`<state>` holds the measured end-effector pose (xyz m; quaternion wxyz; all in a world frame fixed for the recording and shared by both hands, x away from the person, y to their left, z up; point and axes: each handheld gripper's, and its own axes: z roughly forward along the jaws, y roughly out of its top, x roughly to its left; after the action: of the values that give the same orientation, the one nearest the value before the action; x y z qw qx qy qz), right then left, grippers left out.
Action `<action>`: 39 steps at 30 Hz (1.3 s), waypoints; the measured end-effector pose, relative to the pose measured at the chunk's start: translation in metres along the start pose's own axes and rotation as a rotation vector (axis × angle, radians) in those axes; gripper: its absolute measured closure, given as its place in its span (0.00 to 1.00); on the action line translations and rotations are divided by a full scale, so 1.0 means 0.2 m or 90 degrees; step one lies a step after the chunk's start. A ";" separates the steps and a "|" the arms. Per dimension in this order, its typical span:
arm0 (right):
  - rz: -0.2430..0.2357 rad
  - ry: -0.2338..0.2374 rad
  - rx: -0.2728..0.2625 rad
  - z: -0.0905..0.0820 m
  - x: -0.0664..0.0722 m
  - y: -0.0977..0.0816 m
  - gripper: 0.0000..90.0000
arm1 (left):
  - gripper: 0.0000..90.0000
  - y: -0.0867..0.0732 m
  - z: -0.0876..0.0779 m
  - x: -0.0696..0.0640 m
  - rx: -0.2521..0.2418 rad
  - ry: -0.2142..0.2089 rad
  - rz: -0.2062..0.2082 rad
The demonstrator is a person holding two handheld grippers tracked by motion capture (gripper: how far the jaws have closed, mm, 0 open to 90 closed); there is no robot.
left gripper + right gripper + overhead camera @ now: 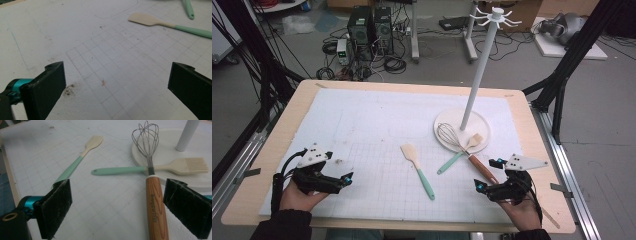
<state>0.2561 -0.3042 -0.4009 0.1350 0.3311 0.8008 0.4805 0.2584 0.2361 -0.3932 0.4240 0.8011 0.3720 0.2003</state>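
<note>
While both grippers are resting low at the near edge of the bench (542, 150), nothing is being held, so I'm reading this as the start of a pick: three utensils lying loose, a hook stand (482, 70) waiting at far right. The left gripper (348, 178) is sitting at near left with its jaws spread wide over bare white mat (105, 50), nothing between them. The right gripper (478, 186) is at near right, jaws likewise spread; in the right gripper view the whisk (154, 195) is lying with its wooden handle running up between the jaws, closer to the right one, pads not touching it. The whisk's wire head is resting on the stand's round base (165, 150), crossing the pastry brush (175, 167), whose mint handle is pointing left and whose bristles are lying on the base. The spatula (418, 170) is lying alone mid-bench, between the two grippers, well apart from the left one. Judging from the layout, the right gripper is lining up on the whisk handle. Next move is probably calling for a short advance, centring the handle between the pads, then closing on the wood below the ferrule. Lift needs care: the whisk is overlapping the brush, so it may be dragging it. Stand hooks are high, so expect a long raise.
</note>
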 end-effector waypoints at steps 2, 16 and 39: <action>-0.001 0.000 0.002 0.00 0.00 0.00 0.08 | 0.02 0.00 0.01 0.00 0.001 0.001 0.002; -0.004 0.001 0.010 0.02 0.02 0.00 0.08 | 0.02 -0.01 0.00 -0.01 -0.001 0.009 0.006; 0.004 -0.010 0.010 -0.03 0.01 0.05 0.08 | 0.02 -0.01 -0.01 -0.01 -0.009 0.010 0.006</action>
<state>0.2553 -0.3040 -0.3901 0.1372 0.3382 0.8026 0.4719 0.2559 0.2360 -0.3940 0.4260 0.7982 0.3699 0.2113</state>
